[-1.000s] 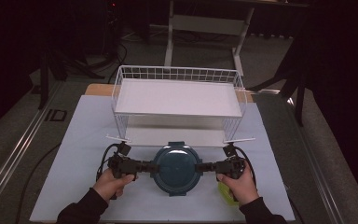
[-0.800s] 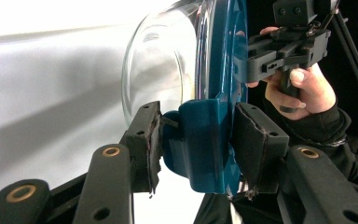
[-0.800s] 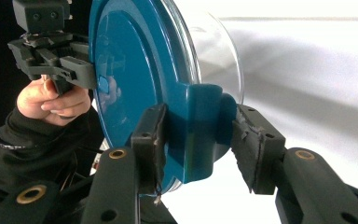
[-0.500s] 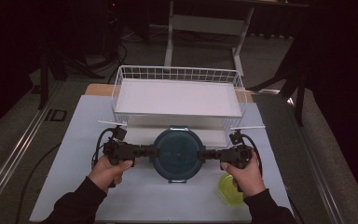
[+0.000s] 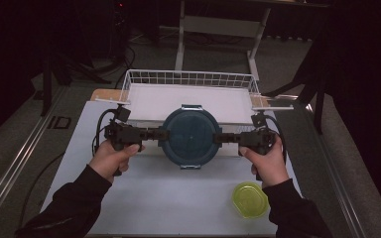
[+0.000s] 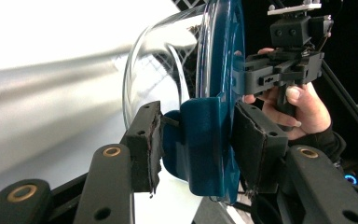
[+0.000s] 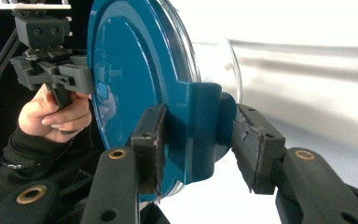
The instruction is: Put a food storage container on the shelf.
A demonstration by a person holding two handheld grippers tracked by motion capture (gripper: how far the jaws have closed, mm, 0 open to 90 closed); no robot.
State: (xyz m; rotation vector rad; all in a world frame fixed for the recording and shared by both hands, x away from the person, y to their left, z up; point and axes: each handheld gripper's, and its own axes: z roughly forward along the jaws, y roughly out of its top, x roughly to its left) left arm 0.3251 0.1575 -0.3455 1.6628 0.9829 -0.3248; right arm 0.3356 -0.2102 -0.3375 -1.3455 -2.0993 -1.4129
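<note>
A round clear container with a dark blue lid [image 5: 189,136] hangs level above the table, in front of the white wire basket [image 5: 188,78]. My left gripper [image 5: 159,134] is shut on the blue latch at its left side, and my right gripper [image 5: 219,138] is shut on the latch at its right side. In the left gripper view the left gripper [image 6: 196,140] has its pads on either side of the latch, with the lid's rim [image 6: 219,56] and the clear bowl beyond. The right gripper view shows the right gripper [image 7: 198,140] clamped on the other latch of the lid [image 7: 130,84].
A small yellow-green bowl [image 5: 250,199] sits on the white mat [image 5: 168,198] near the front right, below the person's right forearm. The basket stands at the mat's far edge, and a metal frame and dark floor lie behind it.
Both hands have lifted the container off the mat and carried it up toward the basket. The yellow-green bowl, earlier partly under the right hand, now shows whole.
</note>
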